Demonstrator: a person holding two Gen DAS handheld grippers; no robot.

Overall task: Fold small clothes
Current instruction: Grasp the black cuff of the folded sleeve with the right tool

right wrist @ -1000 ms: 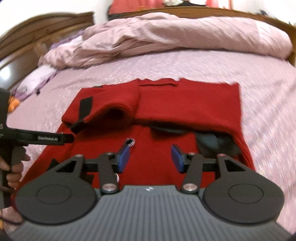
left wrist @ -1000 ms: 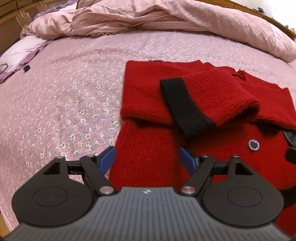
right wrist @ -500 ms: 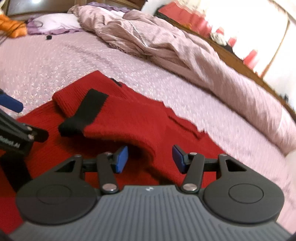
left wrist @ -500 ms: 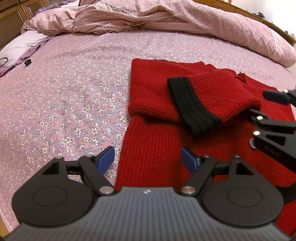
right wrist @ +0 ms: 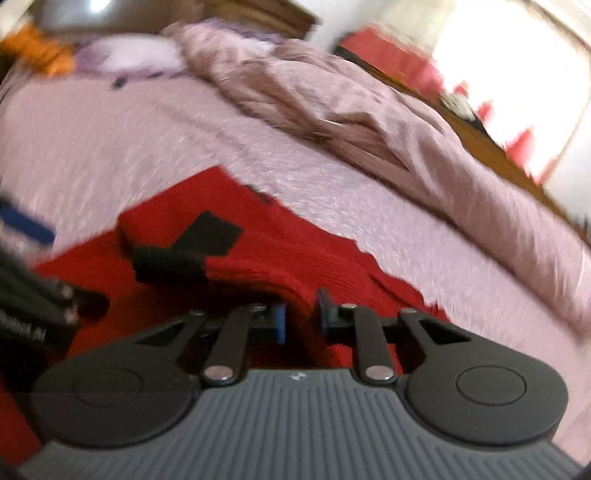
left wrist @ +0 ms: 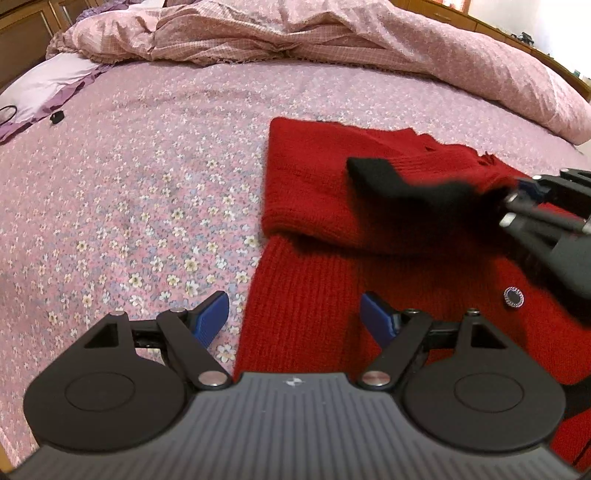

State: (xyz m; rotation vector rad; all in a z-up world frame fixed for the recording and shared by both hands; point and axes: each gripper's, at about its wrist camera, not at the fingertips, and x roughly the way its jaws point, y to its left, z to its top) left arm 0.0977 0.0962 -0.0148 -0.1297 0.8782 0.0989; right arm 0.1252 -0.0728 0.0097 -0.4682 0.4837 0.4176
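A red knit cardigan (left wrist: pixel 314 206) with a round dark button (left wrist: pixel 513 297) lies flat on the flowered bedsheet (left wrist: pixel 147 184). One sleeve (left wrist: pixel 439 166) with a black cuff (left wrist: pixel 391 181) is folded across its body. My left gripper (left wrist: pixel 293 319) is open and empty, low over the cardigan's left edge. My right gripper (right wrist: pixel 301 319) is shut on the red sleeve (right wrist: pixel 295 266) near the fold, with the cuff (right wrist: pixel 184 247) hanging off to the left. The right gripper also shows blurred at the right edge of the left wrist view (left wrist: pixel 532 195).
A rumpled pink duvet (left wrist: pixel 332 37) is heaped along the far side of the bed. A white and purple pillow (left wrist: pixel 40 88) and a small black object (left wrist: pixel 56 117) lie at the far left. A wooden bed frame (left wrist: pixel 498 26) runs behind.
My right gripper moved onto the folded sleeve and closed on it; the cuff has lifted and shifted. My left gripper drew back slightly and stayed open.
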